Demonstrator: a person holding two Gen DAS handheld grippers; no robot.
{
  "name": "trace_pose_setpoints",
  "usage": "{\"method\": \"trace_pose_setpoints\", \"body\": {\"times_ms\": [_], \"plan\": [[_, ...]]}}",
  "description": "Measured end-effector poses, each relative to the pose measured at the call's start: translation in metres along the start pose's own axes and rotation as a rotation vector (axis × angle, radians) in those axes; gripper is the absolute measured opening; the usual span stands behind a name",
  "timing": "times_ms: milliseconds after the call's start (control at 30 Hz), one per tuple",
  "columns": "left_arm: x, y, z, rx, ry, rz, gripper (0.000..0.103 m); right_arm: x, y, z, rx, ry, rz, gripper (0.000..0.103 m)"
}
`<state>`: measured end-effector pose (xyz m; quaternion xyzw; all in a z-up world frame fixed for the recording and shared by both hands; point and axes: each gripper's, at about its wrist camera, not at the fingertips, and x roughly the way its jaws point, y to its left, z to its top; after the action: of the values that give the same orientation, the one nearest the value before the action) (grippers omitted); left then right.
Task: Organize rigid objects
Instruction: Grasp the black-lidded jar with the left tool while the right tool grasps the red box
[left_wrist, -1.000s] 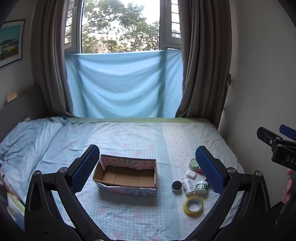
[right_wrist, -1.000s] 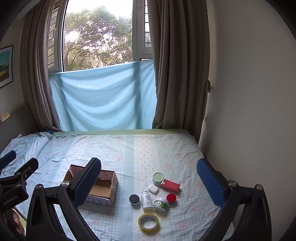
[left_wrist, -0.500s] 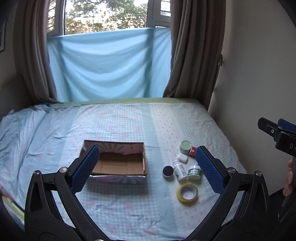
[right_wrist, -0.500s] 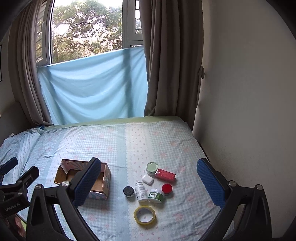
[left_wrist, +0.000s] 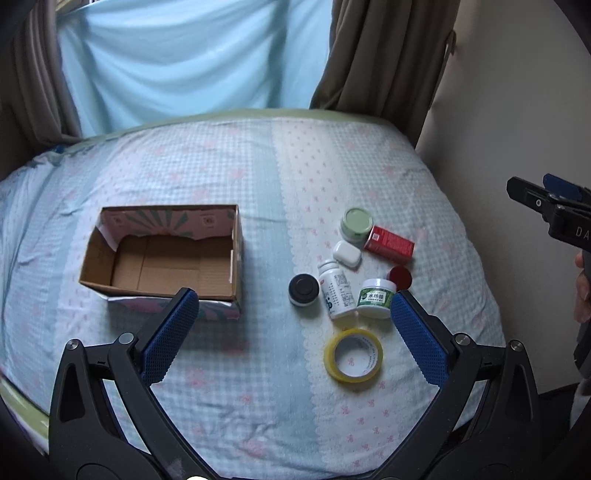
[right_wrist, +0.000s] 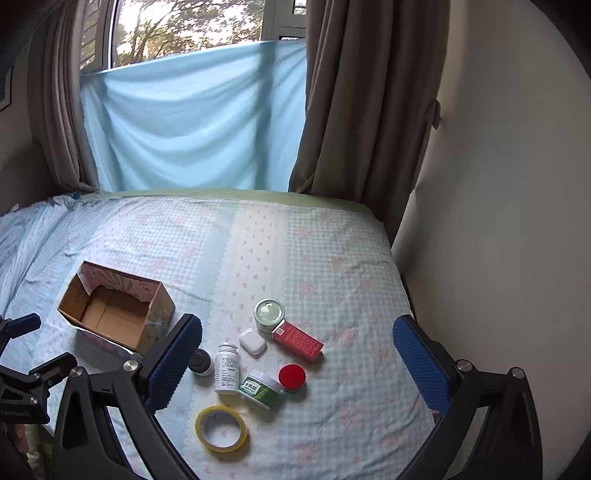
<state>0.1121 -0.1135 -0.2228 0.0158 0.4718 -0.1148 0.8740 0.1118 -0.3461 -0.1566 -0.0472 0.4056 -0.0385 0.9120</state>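
An open cardboard box (left_wrist: 162, 258) (right_wrist: 114, 314) lies empty on the bed at the left. To its right sits a cluster: a yellow tape roll (left_wrist: 353, 355) (right_wrist: 221, 428), a white pill bottle (left_wrist: 336, 288) (right_wrist: 226, 367), a green-labelled jar (left_wrist: 376, 297) (right_wrist: 260, 387), a black-lidded jar (left_wrist: 303, 289) (right_wrist: 201, 362), a red lid (left_wrist: 399, 277) (right_wrist: 291, 376), a red carton (left_wrist: 388, 243) (right_wrist: 297, 339), a small white case (left_wrist: 346, 254) (right_wrist: 252, 341) and a pale green jar (left_wrist: 356, 221) (right_wrist: 269, 314). My left gripper (left_wrist: 291, 332) hovers open above the bed's near part. My right gripper (right_wrist: 295, 363) is open over the cluster, holding nothing.
The bed (left_wrist: 258, 166) carries a blue checked sheet. A wall (right_wrist: 498, 221) runs close along its right side, brown curtains (right_wrist: 351, 110) and a blue cloth (right_wrist: 192, 122) hang behind. A hand (left_wrist: 583, 291) shows at the right edge.
Both cameras have tilted down and moved closer to the bed. The box and the cluster sit larger and more central. Neither gripper has changed its opening.
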Motion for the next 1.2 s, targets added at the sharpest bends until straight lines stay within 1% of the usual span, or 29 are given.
{"method": "trace_pose_setpoints", "body": {"times_ms": [67, 200, 333, 433, 633, 667, 767, 800, 867, 967, 1000, 1067, 1100, 1133, 1167, 1200], "plan": [[0.036, -0.006, -0.004, 0.001, 0.057, 0.023, 0.103, 0.034, -0.006, -0.001, -0.027, 0.062, 0.021, 0.103], [0.105, -0.008, -0.017, -0.008, 0.159, 0.038, 0.103, 0.094, -0.014, -0.008, -0.078, 0.157, 0.055, 0.103], [0.163, -0.007, -0.030, 0.005, 0.212, 0.043, 0.103, 0.154, -0.016, -0.014, -0.156, 0.232, 0.075, 0.103], [0.203, -0.008, -0.039, 0.019, 0.246, 0.049, 0.102, 0.201, -0.015, -0.020, -0.222, 0.311, 0.094, 0.103], [0.259, -0.014, -0.048, 0.089, 0.289, 0.086, 0.092, 0.280, -0.007, -0.040, -0.346, 0.423, 0.156, 0.103], [0.268, -0.016, -0.049, 0.104, 0.296, 0.087, 0.092, 0.291, -0.005, -0.044, -0.367, 0.443, 0.168, 0.099], [0.288, -0.020, -0.050, 0.153, 0.311, 0.097, 0.088, 0.318, -0.002, -0.053, -0.412, 0.498, 0.194, 0.093], [0.295, -0.022, -0.050, 0.172, 0.316, 0.099, 0.085, 0.326, 0.000, -0.056, -0.424, 0.512, 0.203, 0.092], [0.305, -0.025, -0.050, 0.206, 0.319, 0.090, 0.082, 0.341, 0.002, -0.060, -0.445, 0.539, 0.222, 0.089], [0.317, -0.030, -0.049, 0.251, 0.323, 0.074, 0.076, 0.360, 0.008, -0.067, -0.486, 0.581, 0.245, 0.081], [0.318, -0.031, -0.048, 0.262, 0.319, 0.062, 0.074, 0.364, 0.010, -0.069, -0.505, 0.592, 0.250, 0.076], [0.319, -0.033, -0.045, 0.288, 0.298, 0.043, 0.072, 0.372, 0.013, -0.072, -0.540, 0.612, 0.259, 0.070], [0.320, -0.035, -0.043, 0.304, 0.291, 0.035, 0.066, 0.374, 0.014, -0.074, -0.556, 0.622, 0.266, 0.063], [0.320, -0.037, -0.041, 0.321, 0.288, 0.022, 0.056, 0.376, 0.015, -0.076, -0.570, 0.633, 0.271, 0.058], [0.321, -0.040, -0.040, 0.336, 0.287, 0.012, 0.055, 0.378, 0.016, -0.077, -0.583, 0.642, 0.279, 0.048], [0.321, -0.042, -0.040, 0.352, 0.286, 0.015, 0.055, 0.377, 0.017, -0.079, -0.590, 0.643, 0.287, 0.045]]}}
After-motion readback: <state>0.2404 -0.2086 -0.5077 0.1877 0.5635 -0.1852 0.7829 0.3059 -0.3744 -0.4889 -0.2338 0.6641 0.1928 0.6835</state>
